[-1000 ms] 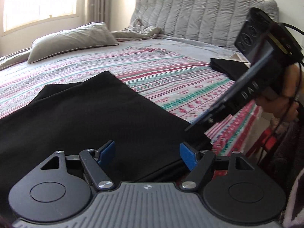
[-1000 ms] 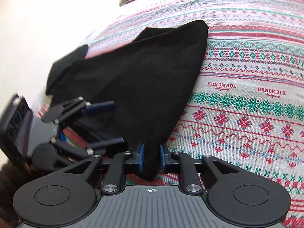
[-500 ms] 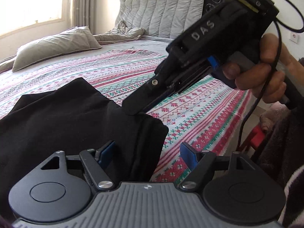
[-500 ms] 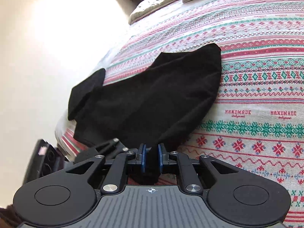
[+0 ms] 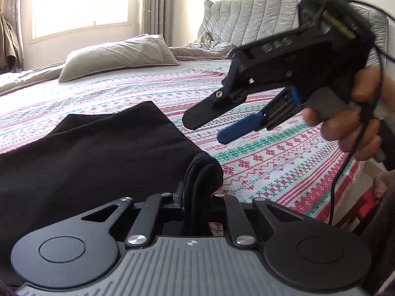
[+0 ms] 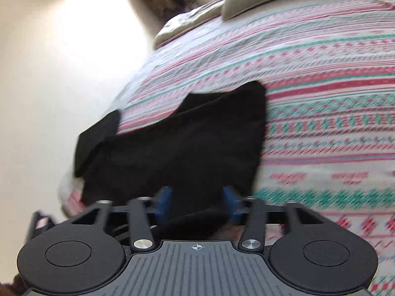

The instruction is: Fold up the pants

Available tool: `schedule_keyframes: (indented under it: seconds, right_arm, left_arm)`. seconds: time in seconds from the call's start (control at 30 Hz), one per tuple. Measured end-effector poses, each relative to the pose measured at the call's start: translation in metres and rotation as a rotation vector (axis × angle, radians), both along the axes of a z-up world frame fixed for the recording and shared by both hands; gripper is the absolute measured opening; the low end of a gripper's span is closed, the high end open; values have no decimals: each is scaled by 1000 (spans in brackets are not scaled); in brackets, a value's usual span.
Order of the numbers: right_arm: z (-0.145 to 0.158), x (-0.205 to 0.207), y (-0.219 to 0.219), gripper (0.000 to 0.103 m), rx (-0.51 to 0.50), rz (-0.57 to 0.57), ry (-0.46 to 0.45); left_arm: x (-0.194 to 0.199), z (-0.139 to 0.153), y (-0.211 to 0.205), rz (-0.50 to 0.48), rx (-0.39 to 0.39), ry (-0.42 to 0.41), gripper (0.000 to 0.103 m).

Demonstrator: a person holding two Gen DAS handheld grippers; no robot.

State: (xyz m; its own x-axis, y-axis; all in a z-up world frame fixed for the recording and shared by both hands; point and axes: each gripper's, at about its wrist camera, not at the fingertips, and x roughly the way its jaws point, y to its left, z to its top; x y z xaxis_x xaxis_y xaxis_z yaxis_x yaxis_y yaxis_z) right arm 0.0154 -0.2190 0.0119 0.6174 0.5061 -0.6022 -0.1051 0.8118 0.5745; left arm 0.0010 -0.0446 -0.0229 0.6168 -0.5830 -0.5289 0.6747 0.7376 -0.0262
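The black pants (image 5: 93, 157) lie on the patterned bedspread (image 5: 284, 162) near the bed's front edge. My left gripper (image 5: 196, 197) is shut on a bunched, layered corner of the pants. My right gripper (image 5: 222, 123) hovers open and empty above the bedspread, to the right of the pants. In the right wrist view the pants (image 6: 177, 148) stretch away from my right gripper (image 6: 196, 202), whose blue pads stand apart with black cloth between them, not pinched. That view is blurred.
A grey pillow (image 5: 118, 56) and a rumpled grey blanket (image 5: 212, 46) lie at the head of the bed by the padded headboard (image 5: 259, 19). A bright window (image 5: 81, 2) is at the far left. The bed's edge (image 5: 345, 197) drops off at the right.
My left gripper has shut on the pants corner that the right gripper held. My right gripper has opened, let go and lifted away to the right.
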Motion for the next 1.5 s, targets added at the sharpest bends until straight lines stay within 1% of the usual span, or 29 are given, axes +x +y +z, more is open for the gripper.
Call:
schedule_keyframes:
  seconds: [0.03, 0.1, 0.2, 0.27, 0.43, 0.7, 0.8, 0.9, 0.97, 1.0, 1.07, 1.1, 1.17, 1.23, 1.33, 1.43, 1.5]
  right_arm:
    - [-6, 6, -4, 75, 3, -15, 17]
    - [-16, 18, -8, 75, -4, -30, 38]
    - [-31, 34, -11, 75, 10, -52, 51]
    - [-38, 42, -11, 75, 23, -63, 36]
    - [-45, 60, -10, 75, 36, -62, -18]
    - [-50, 91, -5, 67, 18, -79, -81]
    - [-51, 100, -4, 61, 9, -91, -96]
    - [-52, 109, -3, 50, -4, -107, -103]
    - [-53, 116, -3, 34, -11, -118, -104]
    - [-54, 119, -4, 30, -13, -125, -102]
    - [-57, 125, -7, 18, -7, -134, -91]
    - [-57, 126, -8, 16, -4, -137, -87]
    - [-56, 128, -9, 8, -3, -140, -89]
    - [-54, 128, -9, 6, -2, -146, -91]
    - [-50, 127, -10, 4, 12, -165, -92]
    - [-48, 124, -16, 4, 25, -183, -97]
    - [-48, 122, -23, 4, 44, -191, -93]
  left_arm:
    - [1, 0, 2, 5, -2, 4, 22]
    - [6, 1, 4, 21, -9, 24, 22]
    - [14, 2, 6, 50, -47, 69, 22]
    - [17, 2, 7, 63, -65, 85, 22]
    - [20, 0, 7, 73, -72, 92, 22]
    - [25, -5, 14, 71, -108, 132, 22]
    - [27, -6, 16, 70, -125, 151, 22]
    - [29, -6, 18, 69, -136, 163, 22]
    - [29, -6, 19, 68, -138, 164, 22]
    - [29, -6, 19, 67, -139, 164, 22]
    - [28, -5, 20, 69, -143, 163, 21]
    - [28, -4, 21, 71, -146, 160, 21]
    - [26, -1, 22, 69, -156, 152, 20]
    - [23, 1, 22, 53, -167, 148, 20]
    - [14, 8, 16, -9, -200, 133, 20]
    - [5, 13, 3, -43, -186, 103, 20]
    - [3, 14, -4, -48, -186, 115, 19]
